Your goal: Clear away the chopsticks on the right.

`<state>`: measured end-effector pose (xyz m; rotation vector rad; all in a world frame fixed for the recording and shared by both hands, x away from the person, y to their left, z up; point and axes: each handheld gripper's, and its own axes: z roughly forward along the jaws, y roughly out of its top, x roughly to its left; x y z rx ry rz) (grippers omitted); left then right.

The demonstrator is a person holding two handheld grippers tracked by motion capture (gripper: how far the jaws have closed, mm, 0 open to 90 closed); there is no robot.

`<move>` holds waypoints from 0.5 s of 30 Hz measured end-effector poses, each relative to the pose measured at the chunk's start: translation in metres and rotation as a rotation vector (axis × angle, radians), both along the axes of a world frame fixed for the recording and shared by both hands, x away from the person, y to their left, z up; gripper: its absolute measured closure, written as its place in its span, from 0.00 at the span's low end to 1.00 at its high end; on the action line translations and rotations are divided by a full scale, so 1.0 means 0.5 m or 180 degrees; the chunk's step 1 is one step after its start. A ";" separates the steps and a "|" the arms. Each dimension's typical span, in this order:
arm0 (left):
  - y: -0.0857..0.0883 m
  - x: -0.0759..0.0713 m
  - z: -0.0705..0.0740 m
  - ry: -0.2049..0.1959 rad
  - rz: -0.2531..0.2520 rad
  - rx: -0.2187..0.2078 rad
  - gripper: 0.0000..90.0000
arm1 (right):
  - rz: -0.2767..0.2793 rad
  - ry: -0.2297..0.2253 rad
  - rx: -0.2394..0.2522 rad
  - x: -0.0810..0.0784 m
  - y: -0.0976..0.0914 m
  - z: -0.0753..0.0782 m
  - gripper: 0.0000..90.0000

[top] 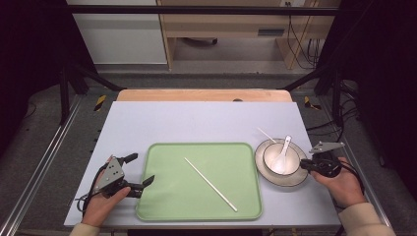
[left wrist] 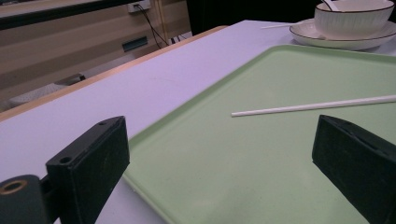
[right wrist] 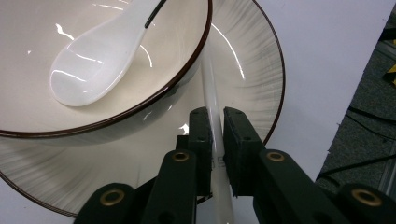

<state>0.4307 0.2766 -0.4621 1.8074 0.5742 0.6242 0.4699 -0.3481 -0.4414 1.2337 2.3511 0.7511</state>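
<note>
At the table's near right, the right gripper (right wrist: 212, 135) pinches a white chopstick (right wrist: 210, 88) whose length runs away from the jaws, across the plate (right wrist: 261, 79), under the bowl (right wrist: 28, 128). Near left, the left gripper (top: 138, 173) rests with jaws apart at the green tray (top: 157, 206), where a second chopstick (top: 210, 184) lies diagonally.

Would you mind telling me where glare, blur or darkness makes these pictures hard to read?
Right gripper view: bright glare streaks on the spoon and bowl; jaw bases blur at the bottom edge. Left gripper view: near jaws soft, tray evenly lit. High view: table well lit, side surroundings nearly black.
</note>
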 end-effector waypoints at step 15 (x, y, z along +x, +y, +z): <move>0.001 0.000 0.000 -0.0004 0.0003 0.0000 0.04 | -0.0294 -0.0220 0.0058 -0.012 -0.014 0.026 0.93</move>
